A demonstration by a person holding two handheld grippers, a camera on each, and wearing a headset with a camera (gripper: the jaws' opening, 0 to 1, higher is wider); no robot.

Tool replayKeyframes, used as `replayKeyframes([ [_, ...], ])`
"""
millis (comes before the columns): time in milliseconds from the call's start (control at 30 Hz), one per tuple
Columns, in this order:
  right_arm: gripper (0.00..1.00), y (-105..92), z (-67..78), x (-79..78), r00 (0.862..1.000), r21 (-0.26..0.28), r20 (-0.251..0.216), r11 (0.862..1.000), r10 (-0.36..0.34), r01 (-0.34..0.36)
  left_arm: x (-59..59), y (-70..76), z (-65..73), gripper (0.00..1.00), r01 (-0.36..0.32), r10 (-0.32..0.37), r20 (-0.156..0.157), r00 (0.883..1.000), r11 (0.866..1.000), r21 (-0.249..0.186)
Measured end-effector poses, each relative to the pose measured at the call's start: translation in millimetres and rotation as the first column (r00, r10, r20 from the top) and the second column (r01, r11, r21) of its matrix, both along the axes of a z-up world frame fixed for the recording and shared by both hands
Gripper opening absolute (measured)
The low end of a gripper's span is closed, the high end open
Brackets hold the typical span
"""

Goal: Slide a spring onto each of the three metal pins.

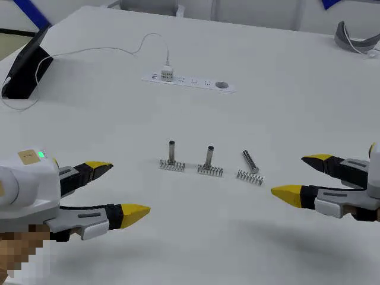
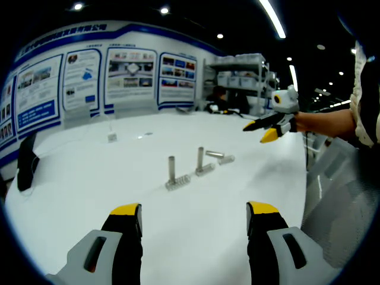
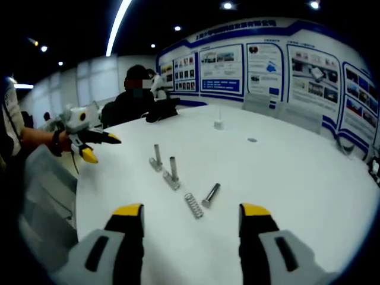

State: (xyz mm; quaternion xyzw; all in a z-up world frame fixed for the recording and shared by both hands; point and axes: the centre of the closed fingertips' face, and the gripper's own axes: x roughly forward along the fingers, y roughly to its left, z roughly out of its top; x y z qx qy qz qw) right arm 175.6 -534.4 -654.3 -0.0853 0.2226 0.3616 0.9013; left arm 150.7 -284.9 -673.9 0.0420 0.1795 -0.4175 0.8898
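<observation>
No text is coming through legibly: the wall panels (image 2: 89,77) in the left gripper view are carrying blue headings and blocks of small print, and a line of characters (image 2: 59,37) is running along the band above them, but all of it is showing too small and blurred to read; the same is holding in the right gripper view, and the tan sticker (image 1: 28,156) on the left gripper (image 1: 127,187) is showing no readable mark

White table (image 1: 285,124) carries three pins (image 1: 209,154), three springs (image 1: 209,171) — plus a power strip (image 1: 190,81)
</observation>
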Motion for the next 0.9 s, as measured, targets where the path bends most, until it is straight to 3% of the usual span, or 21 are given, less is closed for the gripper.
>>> replayKeyframes([
  [367,0.63,7.3,1.8,15.1,1.0,-0.017,-0.005,1.0,-0.002,0.002,0.5,1.7,-0.9,0.72,0.001,-0.001,-0.002,1.0,1.0,-0.005],
  [900,0.51,17.4,-1.6,56.4,0.999,-0.065,-0.047,0.998,-0.027,0.024,0.0,2.6,-0.3,0.72,0.0,0.0,-0.004,1.0,1.0,-0.005],
])
